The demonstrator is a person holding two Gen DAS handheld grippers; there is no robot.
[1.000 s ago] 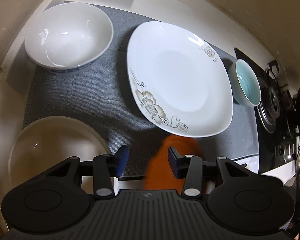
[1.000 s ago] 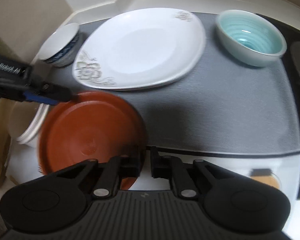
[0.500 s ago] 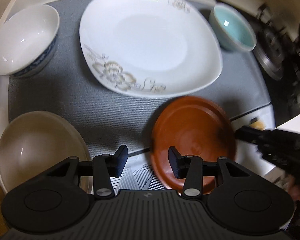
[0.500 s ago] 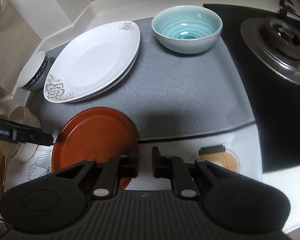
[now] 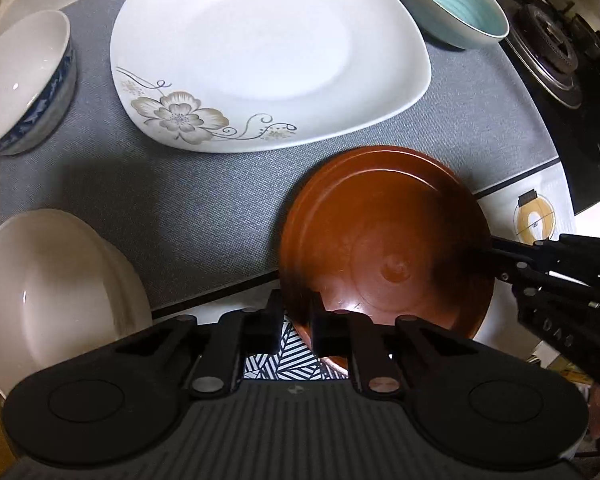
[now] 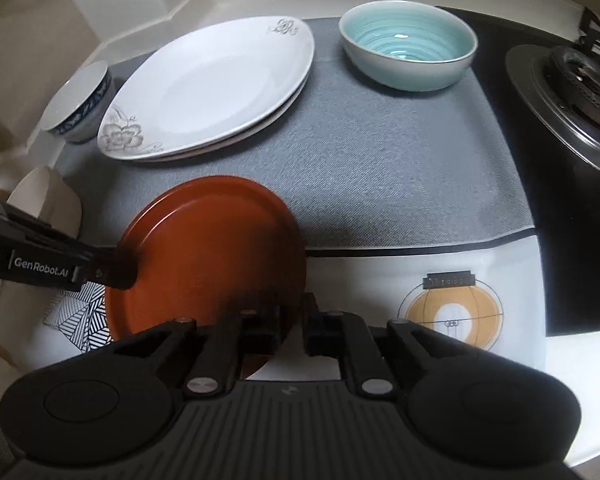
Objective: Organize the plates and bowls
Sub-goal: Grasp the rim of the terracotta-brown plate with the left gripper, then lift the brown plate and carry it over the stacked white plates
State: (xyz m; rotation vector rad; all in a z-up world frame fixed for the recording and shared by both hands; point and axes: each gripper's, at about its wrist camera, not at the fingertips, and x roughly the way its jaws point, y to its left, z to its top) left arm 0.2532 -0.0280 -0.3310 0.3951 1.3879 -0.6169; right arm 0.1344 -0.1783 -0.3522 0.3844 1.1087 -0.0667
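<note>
The red-brown plate (image 5: 384,248) sits at the near edge of the grey mat (image 5: 188,208), overhanging onto the patterned white cloth (image 6: 452,280) on the tabletop, and both tools have hold of it. The left tool (image 5: 296,320) has just been closing, and its jaws now pinch the plate's near-left rim between them; in the right wrist view it reaches in from the left and clamps the plate's edge. The right tool (image 6: 292,320) is drawn almost fully together on the plate's opposite rim (its left finger lies over the plate, the right one just outside it). Behind the plate lies the large white flower-printed plate (image 5: 268,52), which in the right wrist view shows a second rim beneath it, so it is a stack of two. A blue-and-white bowl (image 5: 24,80) stands to its left, a pale turquoise bowl (image 6: 408,44) to its right. A stack of cream bowls (image 5: 52,292) sits at the mat's near-left corner, and a gas burner (image 6: 572,92) lies beyond the mat on the right.
</note>
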